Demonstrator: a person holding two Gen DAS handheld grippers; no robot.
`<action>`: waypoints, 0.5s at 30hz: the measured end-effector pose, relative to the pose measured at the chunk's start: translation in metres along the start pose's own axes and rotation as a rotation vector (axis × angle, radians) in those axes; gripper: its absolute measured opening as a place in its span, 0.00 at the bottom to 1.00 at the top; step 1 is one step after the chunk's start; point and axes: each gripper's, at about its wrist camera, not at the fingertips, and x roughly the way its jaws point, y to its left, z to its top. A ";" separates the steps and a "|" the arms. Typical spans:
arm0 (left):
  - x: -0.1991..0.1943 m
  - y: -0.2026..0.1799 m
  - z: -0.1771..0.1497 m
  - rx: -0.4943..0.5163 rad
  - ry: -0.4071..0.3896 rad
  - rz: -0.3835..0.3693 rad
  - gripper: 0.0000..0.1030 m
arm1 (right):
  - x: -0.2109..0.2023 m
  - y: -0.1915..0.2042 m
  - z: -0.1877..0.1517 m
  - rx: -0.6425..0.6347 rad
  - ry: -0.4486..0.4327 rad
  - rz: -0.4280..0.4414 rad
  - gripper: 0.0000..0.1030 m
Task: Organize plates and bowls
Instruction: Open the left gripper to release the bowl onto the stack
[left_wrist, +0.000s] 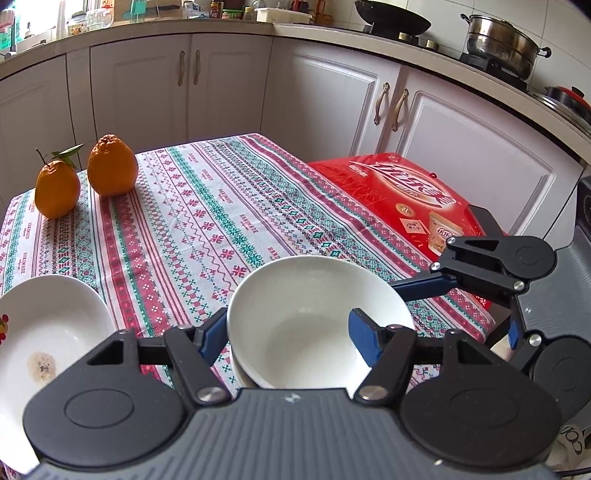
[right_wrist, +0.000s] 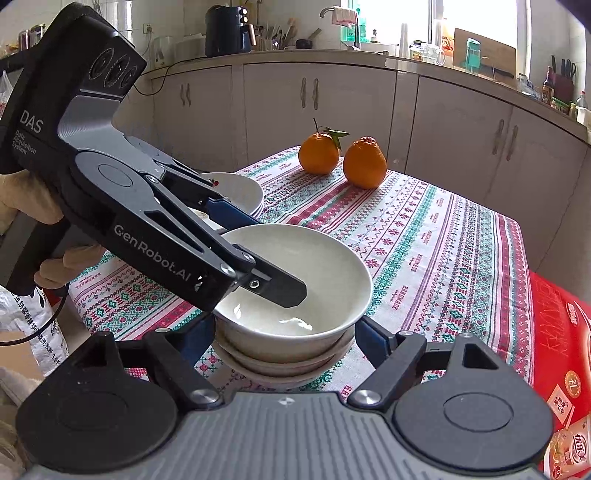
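Observation:
A white bowl (left_wrist: 314, 317) (right_wrist: 303, 280) sits on top of a stack of bowls (right_wrist: 288, 358) on the patterned tablecloth. My left gripper (left_wrist: 291, 334) (right_wrist: 258, 254) is open, one finger inside the top bowl and the other outside its rim. My right gripper (right_wrist: 284, 336) (left_wrist: 476, 306) is open, its fingers on either side of the stack low down, apart from it. A white plate (left_wrist: 48, 332) with a small printed motif lies to the left; it shows behind the left gripper in the right wrist view (right_wrist: 240, 188), on a stack of plates.
Two oranges (left_wrist: 85, 177) (right_wrist: 340, 157) stand at the table's far corner. A red carton (left_wrist: 402, 199) (right_wrist: 557, 354) sits beside the table. White cabinets (left_wrist: 332, 103) and a counter ring the table closely.

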 end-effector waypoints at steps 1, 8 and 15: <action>0.000 0.000 -0.001 0.002 -0.002 0.000 0.66 | 0.000 0.000 0.000 0.002 -0.001 0.000 0.83; 0.000 0.000 -0.002 0.010 -0.011 -0.001 0.76 | -0.003 0.000 0.000 -0.007 -0.023 -0.009 0.93; -0.012 -0.002 -0.002 0.016 -0.051 0.012 0.89 | -0.008 0.004 0.001 -0.034 -0.039 -0.005 1.00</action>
